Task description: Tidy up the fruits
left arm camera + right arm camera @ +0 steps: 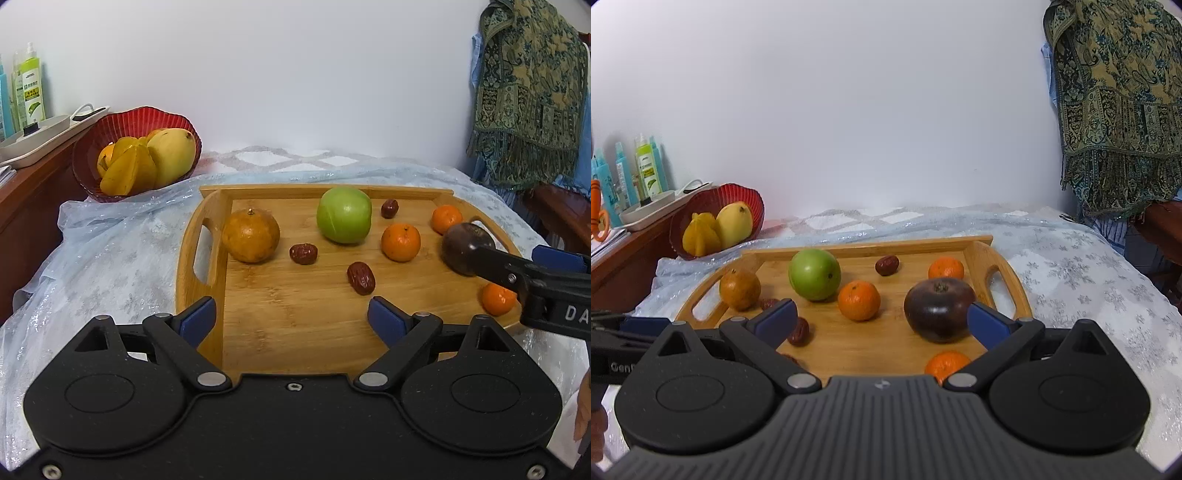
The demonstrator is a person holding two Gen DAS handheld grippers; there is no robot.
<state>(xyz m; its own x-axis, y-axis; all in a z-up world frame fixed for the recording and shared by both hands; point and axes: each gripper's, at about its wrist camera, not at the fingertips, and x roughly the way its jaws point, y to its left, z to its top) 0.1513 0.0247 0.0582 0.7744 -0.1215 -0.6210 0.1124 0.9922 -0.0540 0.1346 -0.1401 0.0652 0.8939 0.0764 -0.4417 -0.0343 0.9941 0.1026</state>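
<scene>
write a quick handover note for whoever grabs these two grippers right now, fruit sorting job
Left gripper: open, empty, over the near end of the wooden tray.
Right gripper: open wide, nothing gripped, the dark purple fruit just ahead by its right finger.
On the tray: green apple, brown-orange fruit, three mandarins, three red dates.
Done: mango and starfruit sit in the red bowl.
Left: everything on the tray.

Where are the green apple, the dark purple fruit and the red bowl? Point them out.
green apple (pixel 344 215): left wrist view, middle of its front.
dark purple fruit (pixel 936 308): right wrist view, middle of its skin.
red bowl (pixel 85 162): left wrist view, its left wall.
</scene>
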